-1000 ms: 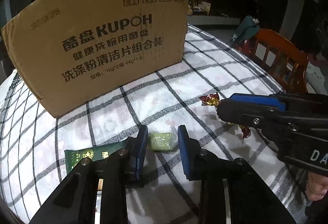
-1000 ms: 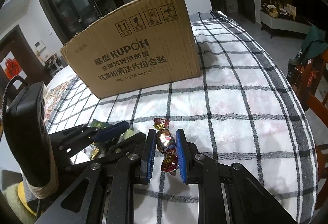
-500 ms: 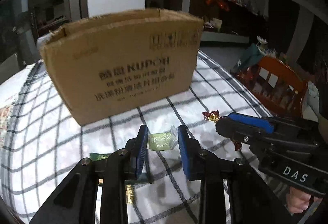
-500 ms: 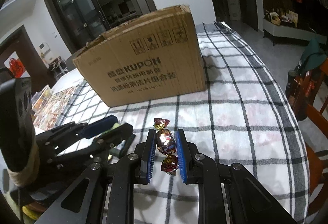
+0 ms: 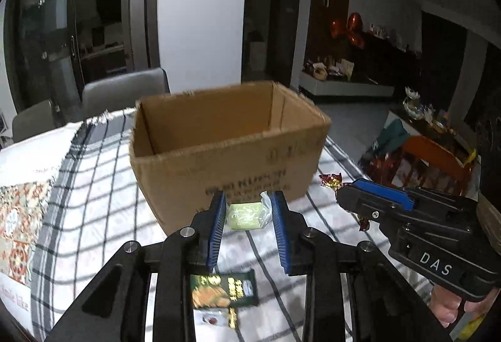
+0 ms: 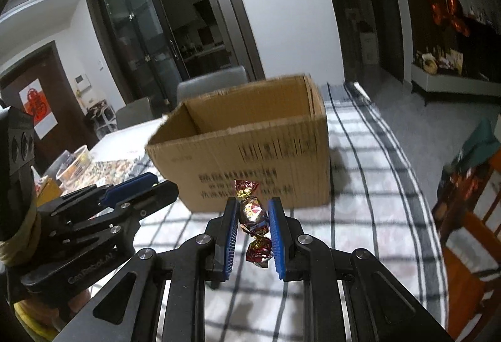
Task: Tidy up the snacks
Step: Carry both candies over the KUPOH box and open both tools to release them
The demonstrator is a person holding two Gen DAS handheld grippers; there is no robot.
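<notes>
Short of cardboard box [image 5: 225, 151]: left gripper [image 5: 249, 224] clamps green candy [image 5: 245, 215]; right gripper [image 6: 253, 229] clamps foil-wrapped candy [image 6: 253, 213]; clear rim, centre over opening, then release.

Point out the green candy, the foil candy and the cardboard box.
green candy [image 5: 245, 214], left wrist view, middle of its wrapper.
foil candy [image 6: 253, 213], right wrist view, its round middle.
cardboard box [image 5: 238, 160], left wrist view, near side wall.

The box [image 5: 228, 151] was matt corrugated cardboard; the candy wrapper [image 6: 254, 215] was glossy crinkled foil; checked cloth [image 6: 369, 185] covered the tabletop.
</notes>
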